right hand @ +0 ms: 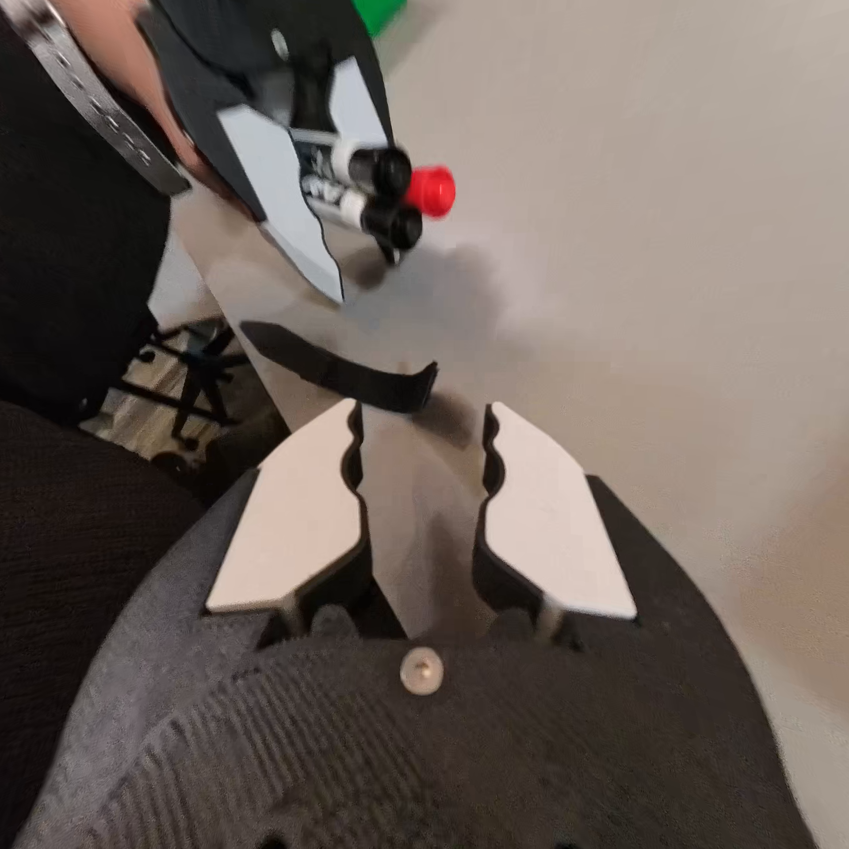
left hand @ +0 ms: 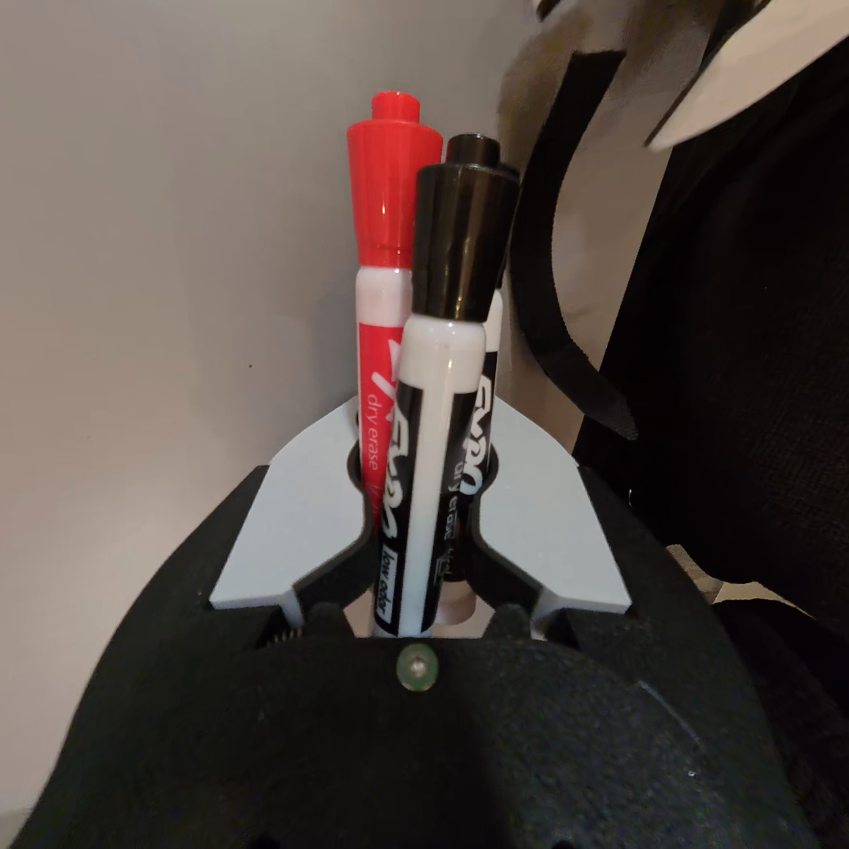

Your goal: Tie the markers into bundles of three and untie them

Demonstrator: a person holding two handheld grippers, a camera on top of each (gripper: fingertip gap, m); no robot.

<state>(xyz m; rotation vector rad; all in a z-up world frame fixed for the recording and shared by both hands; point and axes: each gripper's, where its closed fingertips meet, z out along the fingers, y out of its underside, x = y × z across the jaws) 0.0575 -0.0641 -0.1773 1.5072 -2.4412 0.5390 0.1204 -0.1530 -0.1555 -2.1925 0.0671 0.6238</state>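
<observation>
My left gripper (left hand: 425, 413) is shut on three markers held side by side: one red-capped marker (left hand: 390, 206) and two black-capped markers (left hand: 459, 257), caps pointing away from the camera. No strap is around them. A loose black strap (left hand: 546, 285) lies on the table to their right. In the right wrist view the left gripper (right hand: 321, 197) shows at the upper left with the marker caps (right hand: 404, 193) sticking out. The black strap (right hand: 349, 372) lies flat just beyond my right gripper (right hand: 422, 418), which is open and empty above the table.
The pale table (right hand: 643, 229) stretches to the right. Its near edge (right hand: 257, 376) runs diagonally at left, with a chair base and floor below. A green object (right hand: 376, 14) sits at the far top. A person's dark clothing (left hand: 735, 367) fills the right of the left wrist view. About 12 cm separates my left fingertips from my right.
</observation>
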